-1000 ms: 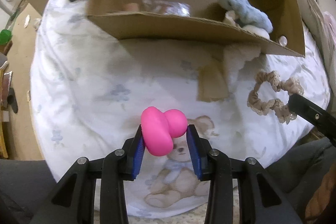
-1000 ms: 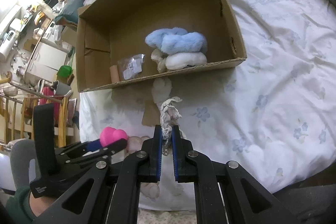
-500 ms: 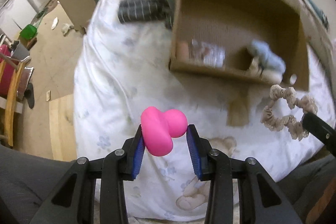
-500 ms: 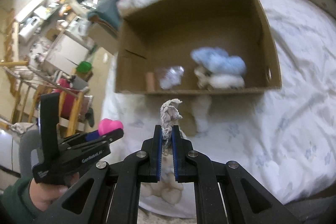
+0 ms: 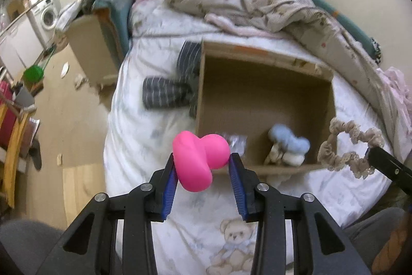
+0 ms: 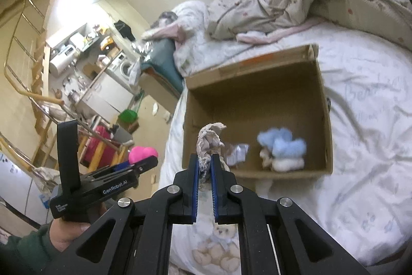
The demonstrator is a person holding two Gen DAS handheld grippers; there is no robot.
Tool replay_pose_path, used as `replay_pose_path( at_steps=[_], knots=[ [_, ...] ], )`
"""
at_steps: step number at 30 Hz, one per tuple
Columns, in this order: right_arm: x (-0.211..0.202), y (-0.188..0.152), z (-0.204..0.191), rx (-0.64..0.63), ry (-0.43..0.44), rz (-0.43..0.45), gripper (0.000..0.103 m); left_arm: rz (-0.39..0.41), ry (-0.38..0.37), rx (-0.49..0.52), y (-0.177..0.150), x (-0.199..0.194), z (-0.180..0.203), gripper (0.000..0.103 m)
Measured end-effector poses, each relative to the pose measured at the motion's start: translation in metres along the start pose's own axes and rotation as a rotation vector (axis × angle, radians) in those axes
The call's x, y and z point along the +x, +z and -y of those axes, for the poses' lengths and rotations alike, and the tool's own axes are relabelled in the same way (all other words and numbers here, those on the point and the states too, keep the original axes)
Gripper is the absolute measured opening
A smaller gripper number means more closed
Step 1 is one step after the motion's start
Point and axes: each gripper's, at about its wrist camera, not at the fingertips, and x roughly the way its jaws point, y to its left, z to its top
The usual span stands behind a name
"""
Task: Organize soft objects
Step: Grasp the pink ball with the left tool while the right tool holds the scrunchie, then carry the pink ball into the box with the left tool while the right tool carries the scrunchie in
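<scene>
The left gripper pinches a glossy pink heart-shaped squishy above the bedsheet. The right gripper is pressed together on a beige lace scrunchie, its loop mostly hidden in this view. Inside the cardboard box, 1 crinkled clear packet is too blurred to identify.

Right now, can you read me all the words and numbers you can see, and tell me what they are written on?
"GenRobot.AI": white letters on the side of the black left claw, seen from the right wrist view.
Small white print on that claw's black handle: too small to read.
Faint cursive writing on the white bear-print bedsheet: too blurred to read.
The brown cardboard box shows no readable text.
</scene>
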Motion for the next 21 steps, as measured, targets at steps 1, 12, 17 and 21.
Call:
replay_pose_path(
  at_steps=[1, 12, 17, 21],
  knots=[
    [-0.002, 0.005, 0.001, -0.003, -0.004, 0.009, 0.01, 0.012, -0.007, 0.008, 0.006, -0.002, 0.001, 0.035],
    [0.01, 0.041, 0.033, 0.047, -0.061, 0.073, 0.01, 0.003, -0.072, 0.071, 0.04, 0.029, 0.023, 0.036],
    [0.033, 0.035, 0.053, 0.078, -0.101, 0.029, 0.01, -0.005, -0.093, 0.089, 0.04, 0.054, 0.029, 0.036],
    [0.05, 0.027, 0.065, 0.102, -0.153, -0.021, 0.01, -0.029, -0.081, 0.093, 0.032, 0.08, 0.029, 0.036]
  ],
)
